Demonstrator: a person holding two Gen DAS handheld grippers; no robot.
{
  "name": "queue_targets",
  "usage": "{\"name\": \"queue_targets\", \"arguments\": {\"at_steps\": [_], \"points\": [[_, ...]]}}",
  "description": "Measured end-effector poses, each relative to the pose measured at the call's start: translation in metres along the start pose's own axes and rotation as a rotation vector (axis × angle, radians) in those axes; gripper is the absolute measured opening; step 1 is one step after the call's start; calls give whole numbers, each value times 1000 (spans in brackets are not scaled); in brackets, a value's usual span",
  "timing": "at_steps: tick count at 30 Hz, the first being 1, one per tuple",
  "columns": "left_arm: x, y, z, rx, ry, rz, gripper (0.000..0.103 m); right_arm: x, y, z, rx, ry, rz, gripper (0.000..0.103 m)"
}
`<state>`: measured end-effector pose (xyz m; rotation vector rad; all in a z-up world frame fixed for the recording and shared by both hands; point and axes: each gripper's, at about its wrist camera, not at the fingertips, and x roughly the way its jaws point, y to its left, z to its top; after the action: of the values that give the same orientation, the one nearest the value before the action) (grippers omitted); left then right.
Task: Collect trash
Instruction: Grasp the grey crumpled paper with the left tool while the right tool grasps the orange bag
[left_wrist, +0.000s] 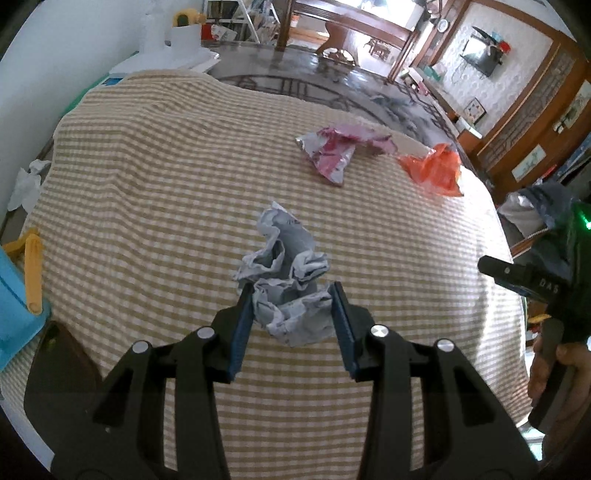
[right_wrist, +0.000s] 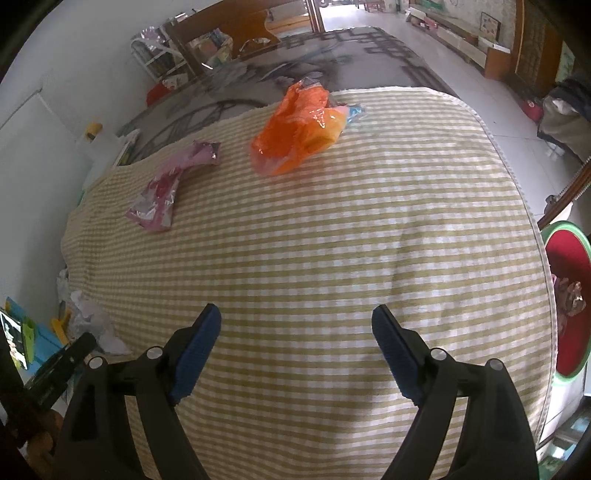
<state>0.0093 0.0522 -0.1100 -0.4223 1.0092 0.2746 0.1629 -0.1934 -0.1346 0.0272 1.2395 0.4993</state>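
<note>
A crumpled grey-white paper (left_wrist: 286, 280) lies on the checked tablecloth (left_wrist: 147, 184). My left gripper (left_wrist: 293, 291) has its blue pads on either side of the paper's near end, touching it. A pink foil wrapper (left_wrist: 332, 151) and an orange plastic bag (left_wrist: 434, 168) lie farther back on the right. My right gripper (right_wrist: 297, 325) is open and empty above bare cloth (right_wrist: 332, 240). In the right wrist view the orange bag (right_wrist: 299, 125) and pink wrapper (right_wrist: 166, 184) lie at the far end, and the crumpled paper (right_wrist: 92, 321) shows at the left edge.
A red bin with a green rim (right_wrist: 567, 295) stands beside the table at the right and holds some trash. A blue tray with a yellow clip (left_wrist: 31, 273) sits at the left edge. A white tissue (left_wrist: 27, 184) lies beyond the cloth's left edge.
</note>
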Motion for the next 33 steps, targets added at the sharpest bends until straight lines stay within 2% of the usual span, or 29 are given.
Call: {"name": "queue_targets", "arguments": {"at_steps": [11,20,23,27,29,31,33], "points": [[4,-23,7,67,3,-29,39,-7,-26,-9,89,-7,-10,82],[2,-22,5,62,3,-22,39,-4,-23,-7,76,-2,4,82],[0,-22,5,61,-1,-20,39,1,-16,11,51,-12,19,82],[-8,-22,2,54,-16,-22,39,10,-2,63,50,-71,47,82],[-12,-21,0,49,-26,-18,40,19,3,84,76,-82,67,88],[-16,-17,-3,37,-34,-13,40,31,8,104,81,-83,56,88],[-19,-13,-6,27,-37,1,40,45,9,122,90,-78,9,88]]}}
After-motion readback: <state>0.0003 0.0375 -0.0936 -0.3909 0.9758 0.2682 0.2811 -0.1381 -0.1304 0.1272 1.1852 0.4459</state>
